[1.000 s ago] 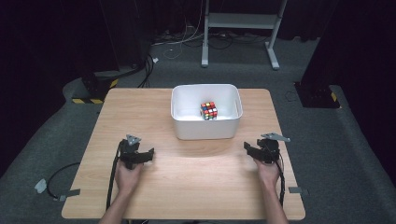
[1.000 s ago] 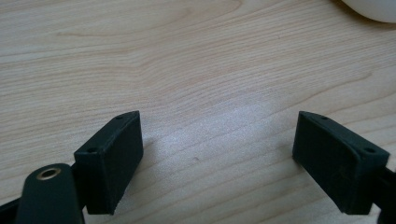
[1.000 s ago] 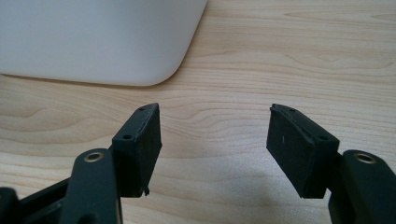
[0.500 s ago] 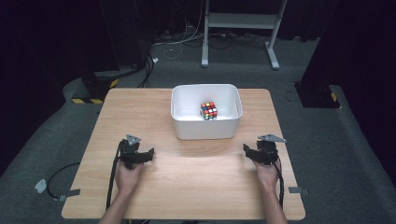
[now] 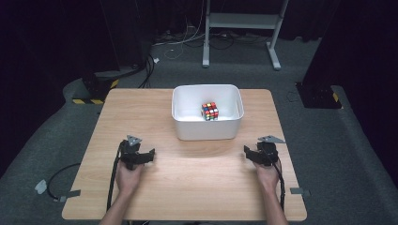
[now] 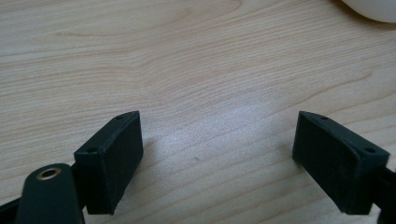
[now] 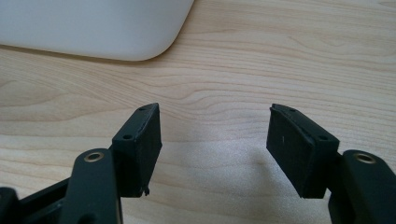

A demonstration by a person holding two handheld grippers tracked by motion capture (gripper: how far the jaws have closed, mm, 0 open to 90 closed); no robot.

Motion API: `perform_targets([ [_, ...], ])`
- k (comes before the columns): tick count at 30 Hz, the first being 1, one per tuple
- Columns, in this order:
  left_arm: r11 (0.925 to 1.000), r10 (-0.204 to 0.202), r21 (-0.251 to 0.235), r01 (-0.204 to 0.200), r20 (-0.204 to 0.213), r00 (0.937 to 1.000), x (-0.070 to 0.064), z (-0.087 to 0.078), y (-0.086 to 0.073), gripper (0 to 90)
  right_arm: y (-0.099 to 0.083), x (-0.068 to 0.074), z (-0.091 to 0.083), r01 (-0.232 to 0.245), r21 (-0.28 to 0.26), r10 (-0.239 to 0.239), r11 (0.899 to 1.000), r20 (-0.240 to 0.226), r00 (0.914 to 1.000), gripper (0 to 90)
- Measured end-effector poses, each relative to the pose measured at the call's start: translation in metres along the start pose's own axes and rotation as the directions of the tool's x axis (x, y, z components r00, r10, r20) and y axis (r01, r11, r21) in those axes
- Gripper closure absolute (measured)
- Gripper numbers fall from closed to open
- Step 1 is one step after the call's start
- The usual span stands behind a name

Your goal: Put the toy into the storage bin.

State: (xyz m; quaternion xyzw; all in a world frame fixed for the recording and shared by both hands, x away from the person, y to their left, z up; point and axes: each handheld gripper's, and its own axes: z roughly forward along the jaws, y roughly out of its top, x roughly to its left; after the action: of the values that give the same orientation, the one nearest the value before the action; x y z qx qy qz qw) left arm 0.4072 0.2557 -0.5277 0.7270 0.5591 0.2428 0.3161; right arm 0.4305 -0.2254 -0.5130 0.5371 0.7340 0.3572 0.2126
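Hands low, L claw (image 5: pixel 151 155) & R claw (image 5: pixel 246 152) (both agape).

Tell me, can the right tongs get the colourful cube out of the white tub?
Probably yes. The right tongs are open and empty, the white tub has no lid, and the colourful cube lies alone inside.

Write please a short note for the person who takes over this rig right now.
Left gripper: jaws open, holding nothing, low over the table at its near left.
Right gripper: jaws open, holding nothing, at the near right.
The puzzle cube lies inside the white tub at the middle of the table, beyond both grippers.
Done: nothing is gripped; the cube is untouched in the tub.
Left: probably to reach into the tub and grip the cube; either gripper looks about equally near.
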Motion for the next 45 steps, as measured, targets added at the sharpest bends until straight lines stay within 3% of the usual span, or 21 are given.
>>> perform_targets([
  [45,1.0,0.001,0.0,-0.001,-0.001,1.0,-0.0001,0.0,0.0,16.4,-0.0077,0.0037,0.0066,0.023,0.022,-0.023,0.999,0.013,0.9997,34.9],
])
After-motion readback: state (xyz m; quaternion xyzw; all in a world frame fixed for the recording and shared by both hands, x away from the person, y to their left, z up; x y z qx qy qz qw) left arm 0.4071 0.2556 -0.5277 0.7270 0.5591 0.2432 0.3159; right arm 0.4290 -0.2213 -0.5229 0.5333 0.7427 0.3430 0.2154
